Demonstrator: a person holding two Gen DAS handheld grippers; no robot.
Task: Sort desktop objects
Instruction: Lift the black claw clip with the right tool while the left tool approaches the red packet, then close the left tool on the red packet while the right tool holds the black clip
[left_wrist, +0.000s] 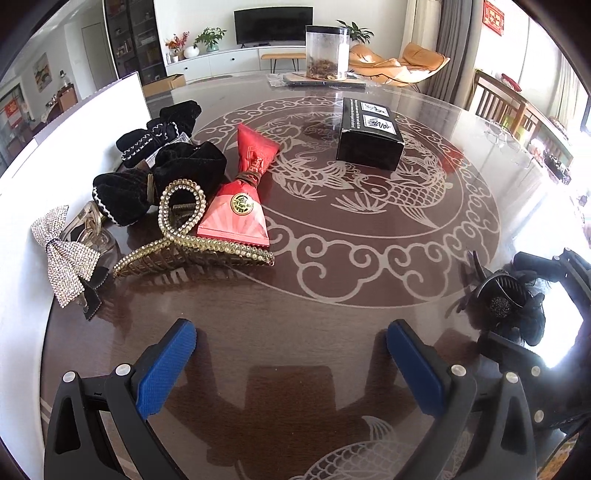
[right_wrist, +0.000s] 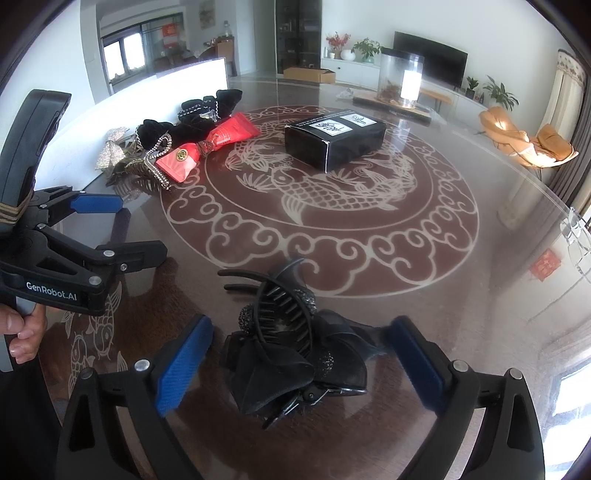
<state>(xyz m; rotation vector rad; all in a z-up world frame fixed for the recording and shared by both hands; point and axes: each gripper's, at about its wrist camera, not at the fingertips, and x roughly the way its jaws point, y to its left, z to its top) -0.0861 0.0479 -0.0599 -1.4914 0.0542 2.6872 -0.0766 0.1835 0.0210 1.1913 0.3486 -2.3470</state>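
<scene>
Your table (right_wrist: 461, 332), dark and glossy with a pale koi-and-cloud medallion, carries everything here. On it, the black box (right_wrist: 334, 142) sits near the medallion's centre, its long axis running from near left to far right in the right wrist view. Left of it the red pouch (left_wrist: 242, 192), tied at the waist, lies flat with its length running from the gold-sealed near end away toward the box. Against the pouch's near end rests the gold rhinestone claw clip (left_wrist: 188, 240), teeth down, long axis roughly across the left wrist view, with black velvet bows (left_wrist: 159, 177) and a silver rhinestone bow (left_wrist: 62, 254) heaped beside it.

Your right tongs (right_wrist: 299, 365) stand spread wide, and the black flower claw clip (right_wrist: 291, 354) lies on the table between the pads, neither pad pressing it; its teeth point away from you.

Your left tongs (left_wrist: 291, 362) are also spread, holding nothing, over bare table.
</scene>
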